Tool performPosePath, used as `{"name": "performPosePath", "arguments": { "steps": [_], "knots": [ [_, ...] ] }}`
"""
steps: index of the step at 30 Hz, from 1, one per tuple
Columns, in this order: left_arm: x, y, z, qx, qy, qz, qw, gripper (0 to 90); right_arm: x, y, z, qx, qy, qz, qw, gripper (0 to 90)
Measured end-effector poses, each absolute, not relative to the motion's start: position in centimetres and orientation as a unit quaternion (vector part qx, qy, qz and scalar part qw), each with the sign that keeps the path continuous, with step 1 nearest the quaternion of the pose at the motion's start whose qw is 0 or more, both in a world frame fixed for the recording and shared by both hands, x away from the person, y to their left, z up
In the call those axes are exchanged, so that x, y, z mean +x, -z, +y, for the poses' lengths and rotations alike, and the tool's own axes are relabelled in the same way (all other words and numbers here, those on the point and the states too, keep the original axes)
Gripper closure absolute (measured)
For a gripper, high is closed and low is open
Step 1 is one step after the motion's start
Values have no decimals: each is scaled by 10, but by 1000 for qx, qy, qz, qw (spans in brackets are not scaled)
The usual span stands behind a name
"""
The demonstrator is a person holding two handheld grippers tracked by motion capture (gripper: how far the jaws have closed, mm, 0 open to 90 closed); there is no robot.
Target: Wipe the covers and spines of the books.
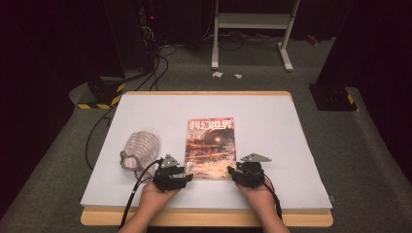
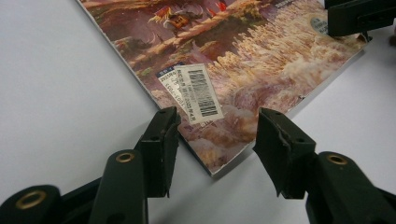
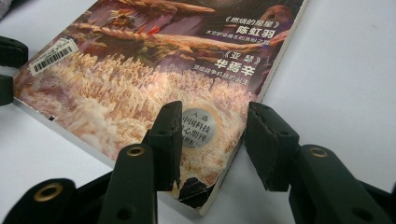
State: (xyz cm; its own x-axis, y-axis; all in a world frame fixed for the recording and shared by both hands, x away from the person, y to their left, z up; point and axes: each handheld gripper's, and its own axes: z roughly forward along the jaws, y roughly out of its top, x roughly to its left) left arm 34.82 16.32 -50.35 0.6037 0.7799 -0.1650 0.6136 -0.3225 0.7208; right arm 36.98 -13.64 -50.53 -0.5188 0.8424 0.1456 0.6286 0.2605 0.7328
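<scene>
A magazine [image 1: 211, 145] with a reddish picture cover and white Chinese title lies flat on the white table cover [image 1: 272, 126]. My left gripper [image 1: 187, 170] is at its near left corner. In the left gripper view its jaws [image 2: 217, 135] stand apart on either side of that corner of the magazine [image 2: 233, 56], just below a barcode sticker [image 2: 198, 91], without pressing it. My right gripper [image 1: 233, 171] is at the near right corner. Its jaws [image 3: 212, 135] straddle the worn corner of the magazine [image 3: 154, 70], one over the cover, one off the edge.
A striped grey-pink knitted item [image 1: 138, 149] lies left of the magazine, beside the left hand. The table's wooden front edge [image 1: 204, 218] runs under both forearms. Beyond the table are floor cables [image 1: 155, 63] and a white stand [image 1: 252, 29].
</scene>
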Motion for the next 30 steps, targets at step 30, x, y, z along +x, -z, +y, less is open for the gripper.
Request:
{"name": "performPosePath", "arguments": {
  "steps": [30],
  "knots": [
    [321, 472, 246, 738, -246, 450, 439, 435, 368, 491, -168, 453, -438, 746, 217, 396]
  ]
}}
